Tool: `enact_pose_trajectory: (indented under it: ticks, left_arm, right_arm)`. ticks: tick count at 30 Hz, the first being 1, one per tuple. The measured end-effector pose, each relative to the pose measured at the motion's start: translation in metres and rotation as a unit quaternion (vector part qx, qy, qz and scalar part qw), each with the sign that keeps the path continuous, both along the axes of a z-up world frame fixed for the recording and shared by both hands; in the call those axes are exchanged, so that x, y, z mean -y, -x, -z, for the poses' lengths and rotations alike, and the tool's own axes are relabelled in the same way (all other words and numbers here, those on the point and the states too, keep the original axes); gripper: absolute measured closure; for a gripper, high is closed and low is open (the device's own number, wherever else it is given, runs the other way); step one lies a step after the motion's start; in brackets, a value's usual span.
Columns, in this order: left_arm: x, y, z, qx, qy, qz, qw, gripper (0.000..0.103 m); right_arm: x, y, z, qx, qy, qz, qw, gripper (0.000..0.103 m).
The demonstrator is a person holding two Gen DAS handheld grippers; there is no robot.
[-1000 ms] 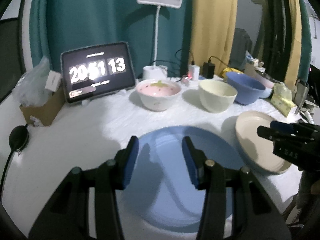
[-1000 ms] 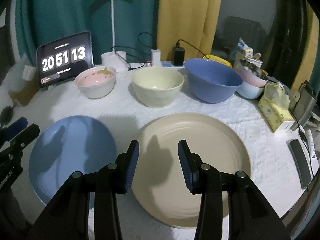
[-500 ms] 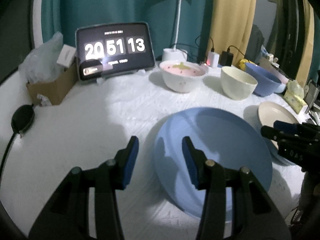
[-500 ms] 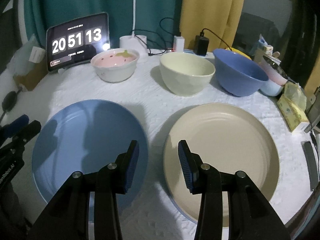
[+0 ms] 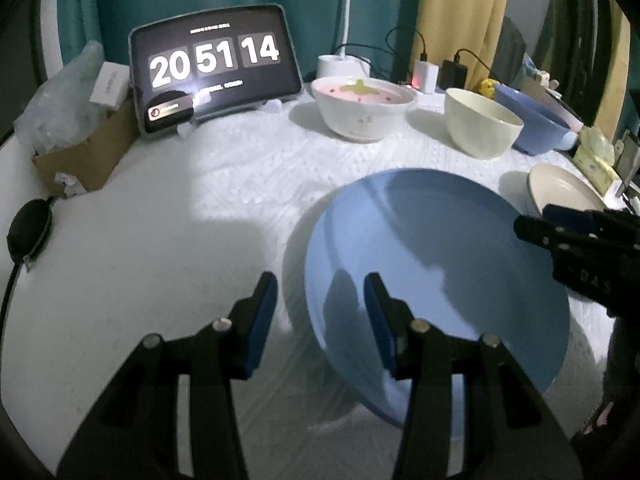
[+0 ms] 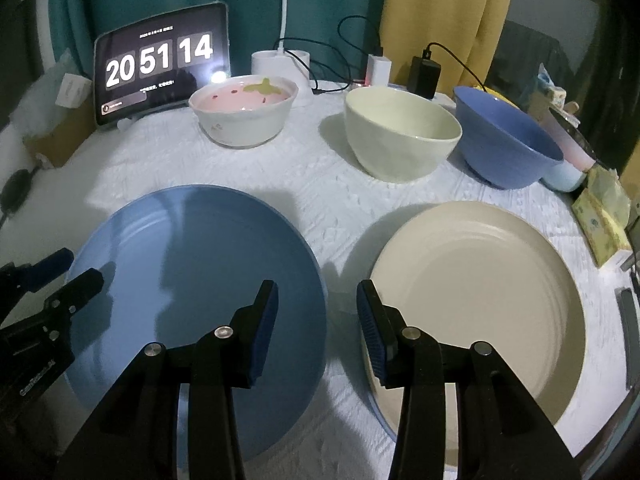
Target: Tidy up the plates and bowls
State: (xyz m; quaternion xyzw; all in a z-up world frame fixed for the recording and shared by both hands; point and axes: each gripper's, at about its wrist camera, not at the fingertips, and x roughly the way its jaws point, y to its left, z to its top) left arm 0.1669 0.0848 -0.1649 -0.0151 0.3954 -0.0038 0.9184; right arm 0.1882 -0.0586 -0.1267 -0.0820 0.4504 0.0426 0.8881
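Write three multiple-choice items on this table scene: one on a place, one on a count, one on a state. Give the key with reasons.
1. Where does the round blue plate lie relative to the round beige plate, in the right wrist view?
A. To its left
B. Stacked on it
C. Behind it

2. How many bowls stand in the row behind the plates, not counting the dishes partly hidden at far right?
A. One
B. Three
C. Five

3. What is between the right gripper's fingers?
A. A bowl's rim
B. The blue plate
C. Nothing; they are open over the white tablecloth

Key: 1 A, the plates lie side by side with cloth between them. 2 B, the white bowl with pink inside, the cream bowl and the blue bowl. 3 C, the fingers stand apart above the gap between the plates, clamping nothing.
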Motion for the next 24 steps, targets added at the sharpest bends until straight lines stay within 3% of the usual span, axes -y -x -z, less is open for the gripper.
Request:
enact_pose_trajectory:
  ticks: [7, 16, 24]
  left_arm:
    - [-0.007, -0.009, 0.008, -0.031, 0.011, -0.012, 0.9994, 0.056]
    - [-0.011, -0.010, 0.009, -0.035, 0.019, -0.015, 0.9991, 0.055]
    - [-0.001, -0.008, 0.009, -0.032, 0.012, 0.016, 0.9993, 0.057]
  right_arm:
    - [-0.002, -0.010, 0.002, 0.005, 0.006, 0.000, 1.000, 0.059]
    - [-0.010, -0.025, 0.023, -0.039, -0.020, -0.013, 0.999, 0.059]
    - [-0.008, -0.023, 0.022, -0.032, -0.034, -0.012, 0.999, 0.059]
